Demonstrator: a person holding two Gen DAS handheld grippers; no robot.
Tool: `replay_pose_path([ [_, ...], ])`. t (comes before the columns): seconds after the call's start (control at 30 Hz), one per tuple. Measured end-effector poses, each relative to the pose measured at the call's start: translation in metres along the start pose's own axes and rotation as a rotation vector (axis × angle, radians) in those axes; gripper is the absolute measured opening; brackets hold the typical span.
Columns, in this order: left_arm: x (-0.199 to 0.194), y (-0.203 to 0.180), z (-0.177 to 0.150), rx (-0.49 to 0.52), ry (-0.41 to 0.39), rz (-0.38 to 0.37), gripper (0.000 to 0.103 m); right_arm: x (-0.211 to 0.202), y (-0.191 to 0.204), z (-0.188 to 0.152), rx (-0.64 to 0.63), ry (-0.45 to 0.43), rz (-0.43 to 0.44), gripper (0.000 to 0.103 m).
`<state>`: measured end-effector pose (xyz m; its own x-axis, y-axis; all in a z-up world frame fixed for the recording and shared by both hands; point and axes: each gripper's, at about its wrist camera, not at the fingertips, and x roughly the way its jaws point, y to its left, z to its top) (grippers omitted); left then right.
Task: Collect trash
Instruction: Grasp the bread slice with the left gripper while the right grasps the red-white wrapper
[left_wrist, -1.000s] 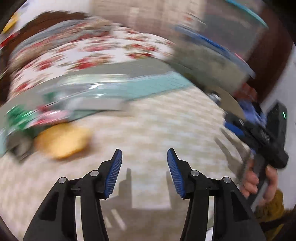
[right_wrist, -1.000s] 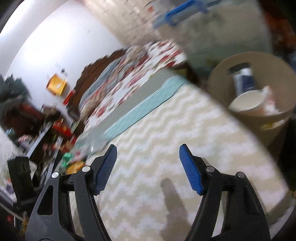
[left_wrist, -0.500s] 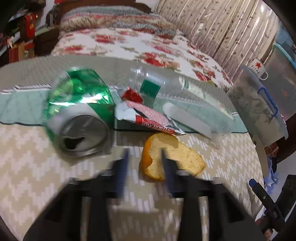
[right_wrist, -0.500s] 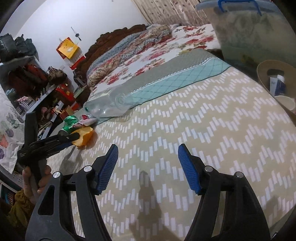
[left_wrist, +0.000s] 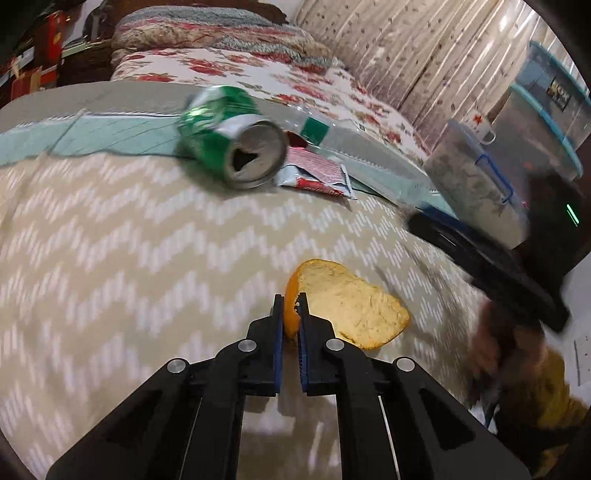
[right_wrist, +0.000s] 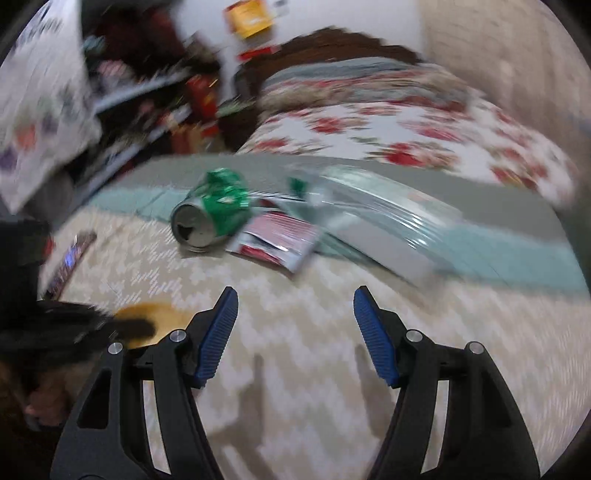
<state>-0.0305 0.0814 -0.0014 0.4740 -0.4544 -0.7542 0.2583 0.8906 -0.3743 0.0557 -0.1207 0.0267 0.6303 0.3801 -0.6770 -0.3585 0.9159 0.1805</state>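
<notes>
We note the bedspread (left_wrist: 110, 258) first: cream chevron cloth, a teal band along its far edge, and the trash lying in a cluster near that band.

From the right gripper (right_wrist: 295, 332), the clear plastic bottle (right_wrist: 369, 218) lies at about 1 o'clock, its long axis running from 11 o'clock down toward 3, blurred but plainly on its side. The green can (right_wrist: 214, 210) sits at 11 o'clock, crushed, on its side, open mouth turned toward us. The red and white wrapper (right_wrist: 277, 240) lies at 12 o'clock, flat, touching the can and tucked against the bottle.

The right gripper stands wide and empty, nothing between its jaws; they have eased inward slightly. It faces the cluster squarely, so we judge it the nearer hand for the can or wrapper.

The left gripper (left_wrist: 291, 314) is pinched on the orange peel (left_wrist: 347, 306), its jaws having just closed on the peel's curled orange edge. The peel spreads to 2 o'clock of the tips, pale pith upward, resting on the cloth. From this gripper the can lies at 11 o'clock, well apart.

Smallest: the can's torn keyhole opening, visible in both views.
</notes>
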Motion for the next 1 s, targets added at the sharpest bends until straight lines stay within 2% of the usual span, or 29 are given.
replay_pose_path([
  [0.1,-0.006,0.004,-0.007,-0.01,-0.02,-0.004,0.006,0.035,0.01,0.023,-0.021,0.058,0.014,0.067],
  [0.27,-0.006,0.005,-0.008,-0.022,-0.024,-0.021,0.006,0.088,0.009,0.043,-0.03,0.147,-0.05,0.067],
  [0.3,-0.007,0.005,-0.008,-0.024,-0.024,-0.025,0.006,0.087,0.008,0.044,-0.032,0.142,-0.042,0.063],
  [0.33,-0.006,0.005,-0.008,-0.025,-0.023,-0.031,0.006,0.086,0.009,0.042,-0.041,0.147,-0.039,0.054],
  [0.47,-0.006,0.009,-0.006,-0.043,-0.018,-0.055,0.006,0.07,0.009,0.026,-0.053,0.143,-0.003,0.029],
  [0.53,-0.004,0.012,-0.002,-0.041,-0.016,-0.054,0.006,0.056,0.008,0.013,-0.032,0.14,0.012,0.024],
  [0.77,-0.004,-0.004,-0.002,0.008,-0.021,0.006,0.006,-0.01,0.0,-0.05,0.064,0.111,0.057,0.021],
  [0.9,0.009,-0.027,-0.006,0.012,0.018,-0.045,0.006,-0.05,-0.016,-0.085,0.141,0.082,0.041,0.021],
  [1.0,0.022,-0.057,-0.008,0.082,0.044,-0.052,0.006,-0.072,-0.033,-0.109,0.212,0.068,0.016,0.021],
])
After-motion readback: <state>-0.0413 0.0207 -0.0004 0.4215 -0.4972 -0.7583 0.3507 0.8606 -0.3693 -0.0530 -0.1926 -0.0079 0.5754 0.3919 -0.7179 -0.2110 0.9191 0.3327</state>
